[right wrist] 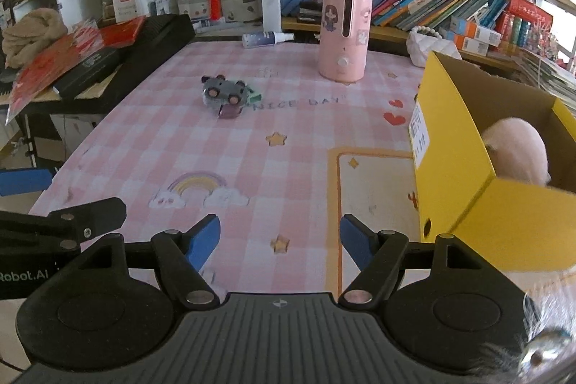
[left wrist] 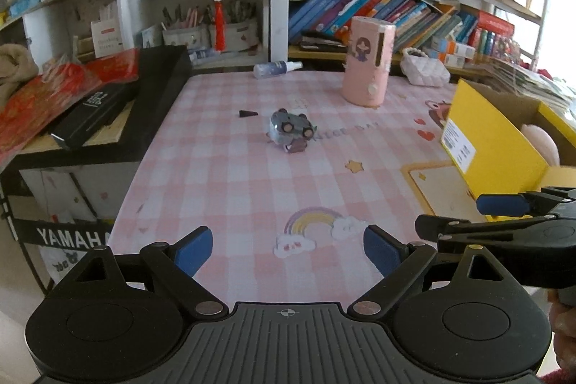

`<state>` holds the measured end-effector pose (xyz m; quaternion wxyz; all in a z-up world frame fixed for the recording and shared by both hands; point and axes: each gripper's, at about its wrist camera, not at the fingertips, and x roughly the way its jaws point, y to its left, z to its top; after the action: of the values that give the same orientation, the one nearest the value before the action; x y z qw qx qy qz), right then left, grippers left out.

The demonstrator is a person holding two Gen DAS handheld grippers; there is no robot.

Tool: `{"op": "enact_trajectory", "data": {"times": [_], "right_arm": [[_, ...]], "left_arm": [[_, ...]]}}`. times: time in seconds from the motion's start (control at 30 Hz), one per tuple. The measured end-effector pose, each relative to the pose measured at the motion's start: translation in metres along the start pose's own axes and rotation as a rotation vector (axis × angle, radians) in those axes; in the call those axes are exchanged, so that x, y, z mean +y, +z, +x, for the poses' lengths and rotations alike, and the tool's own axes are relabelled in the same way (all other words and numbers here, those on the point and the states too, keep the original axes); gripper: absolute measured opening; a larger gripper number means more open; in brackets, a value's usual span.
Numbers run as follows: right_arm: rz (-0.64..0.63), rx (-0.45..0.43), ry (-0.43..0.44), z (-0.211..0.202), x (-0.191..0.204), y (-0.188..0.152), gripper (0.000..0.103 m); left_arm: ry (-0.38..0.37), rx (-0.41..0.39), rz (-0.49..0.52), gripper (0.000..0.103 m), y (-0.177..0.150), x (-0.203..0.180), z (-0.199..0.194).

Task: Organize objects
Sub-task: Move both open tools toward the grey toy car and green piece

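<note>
Toy car (left wrist: 291, 129) lay overturned, left of yellow box (left wrist: 493, 146) | judged light, rigid; grip across body | left gripper (left wrist: 288, 251) and right gripper (right wrist: 279, 240) fingers apart, empty.

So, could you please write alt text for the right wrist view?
The open right gripper hovers empty over a pink checked tablecloth. A grey toy car lies ahead, and a yellow box holding something pink and fluffy stands at right.
</note>
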<state>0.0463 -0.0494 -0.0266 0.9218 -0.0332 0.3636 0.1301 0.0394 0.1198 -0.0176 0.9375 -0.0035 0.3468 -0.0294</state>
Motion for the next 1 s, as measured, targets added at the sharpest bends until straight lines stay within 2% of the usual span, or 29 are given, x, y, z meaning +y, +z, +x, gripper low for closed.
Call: {"op": "enact_trajectory", "data": {"times": [0.33,0.67,1.0], "right_arm": [[0.053,-0.033,0.018,0.039,-0.025,0.059,0.071],[0.055,-0.046,0.037,0.086,-0.032,0.106,0.071],[0.069,-0.04,0.052,0.132,-0.031,0.141,0.071]], "left_arm": [[0.029,-0.016,-0.019,0.091,0.041,0.0,0.044],[0.06,-0.012,-0.013,0.09,0.073,0.003,0.093],[0.091,0.017,0.069,0.09,0.089,-0.01,0.157]]}}
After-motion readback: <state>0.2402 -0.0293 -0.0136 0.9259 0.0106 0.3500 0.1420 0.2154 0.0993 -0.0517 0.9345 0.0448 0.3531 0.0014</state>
